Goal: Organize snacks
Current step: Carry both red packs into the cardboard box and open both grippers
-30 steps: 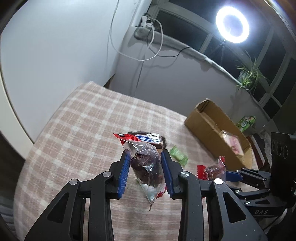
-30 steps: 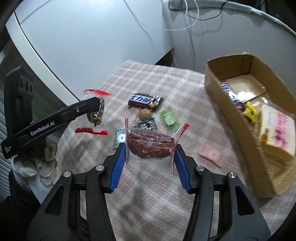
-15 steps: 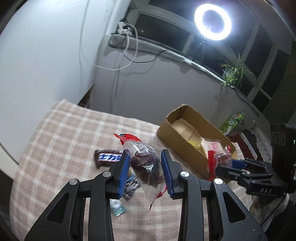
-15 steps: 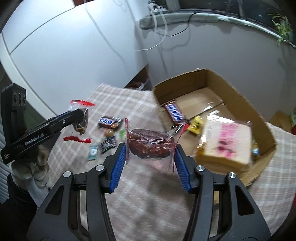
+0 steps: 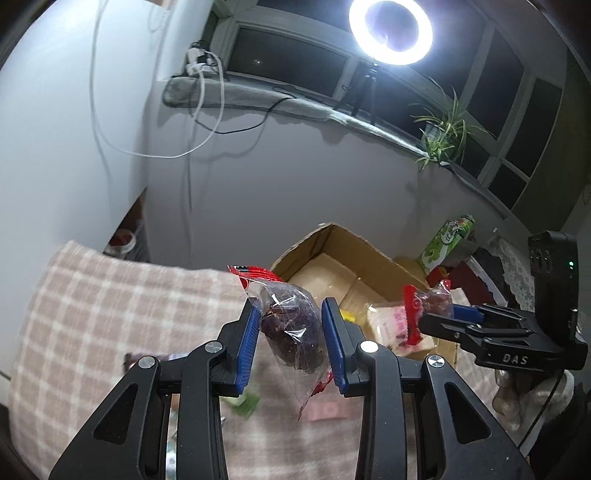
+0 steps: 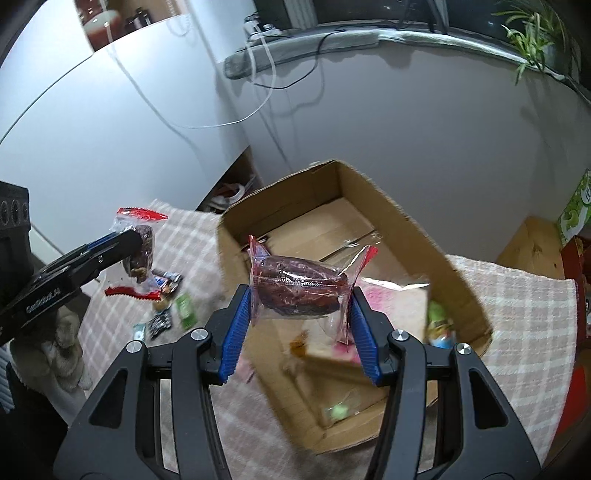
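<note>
Snacks are split between the checked tablecloth and the cardboard box sitting on it. Both hand-held grippers are clamped on stuff right now. Left gripper is pinching a clear packet with a red top edge, something dark and lumpy inside, held up in the air near the box's left end. Right gripper is squeezing a similar clear packet with a dark reddish snack, lying crosswise between the blue pads, and it hangs right over the open box.

Inside the box there's a big wrapped slice with pink markings, plus a couple of small colourful packs by the right wall, too blurry to read. Out on the cloth to the left of the box there's a loose bunch: a green sachet, a small dark wrapper and a few more bits I can't make out. Ring light is glowing up by the window, with a potted plant on the sill.
</note>
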`<state>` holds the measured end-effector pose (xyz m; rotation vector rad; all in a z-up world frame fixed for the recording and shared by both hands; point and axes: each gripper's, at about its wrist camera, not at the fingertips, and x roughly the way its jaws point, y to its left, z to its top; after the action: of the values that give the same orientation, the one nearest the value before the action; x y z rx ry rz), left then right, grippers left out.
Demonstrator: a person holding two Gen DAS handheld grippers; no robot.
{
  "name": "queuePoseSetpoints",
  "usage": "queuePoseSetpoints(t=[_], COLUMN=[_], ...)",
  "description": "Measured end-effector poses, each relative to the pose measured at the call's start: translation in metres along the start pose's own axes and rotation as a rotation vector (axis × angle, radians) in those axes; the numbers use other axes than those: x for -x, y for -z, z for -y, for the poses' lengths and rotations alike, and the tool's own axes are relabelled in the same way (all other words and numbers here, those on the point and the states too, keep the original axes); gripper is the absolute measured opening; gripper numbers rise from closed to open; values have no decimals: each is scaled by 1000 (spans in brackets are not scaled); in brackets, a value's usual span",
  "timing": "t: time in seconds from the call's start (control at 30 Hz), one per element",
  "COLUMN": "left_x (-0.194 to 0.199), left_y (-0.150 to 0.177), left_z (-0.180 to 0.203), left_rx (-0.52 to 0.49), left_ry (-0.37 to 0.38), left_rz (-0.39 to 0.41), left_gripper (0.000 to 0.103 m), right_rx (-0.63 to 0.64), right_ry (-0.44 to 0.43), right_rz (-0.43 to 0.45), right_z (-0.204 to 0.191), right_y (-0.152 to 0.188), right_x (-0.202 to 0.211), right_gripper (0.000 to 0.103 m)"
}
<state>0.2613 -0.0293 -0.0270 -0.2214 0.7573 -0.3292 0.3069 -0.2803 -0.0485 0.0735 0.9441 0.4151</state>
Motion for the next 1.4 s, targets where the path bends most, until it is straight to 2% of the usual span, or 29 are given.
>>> queuePoseSetpoints(t=[0.5, 1.0, 1.33, 1.37, 1.4], left_x=[-47, -89, -98, -99, -99], left_y=[-20, -26, -23, -24, -24], left_z=[40, 49, 54, 54, 54], left_rx=[-74, -88, -102, -99, -95], left_ry=[27, 45, 45, 42, 39], left_rz=[-25, -61, -75, -74, -75], left_gripper=[33, 33, 34, 35, 46], right_rx=[-19, -34, -41, -45, -47], right_ry=[11, 37, 65, 71, 75], right_rz=[-18, -49, -46, -44, -44], right_z=[28, 44, 46, 47, 48], right_y=[-27, -38, -36, -36, -36], right_x=[-25, -49, -52, -51, -51], right_gripper=[55, 55, 63, 65, 68])
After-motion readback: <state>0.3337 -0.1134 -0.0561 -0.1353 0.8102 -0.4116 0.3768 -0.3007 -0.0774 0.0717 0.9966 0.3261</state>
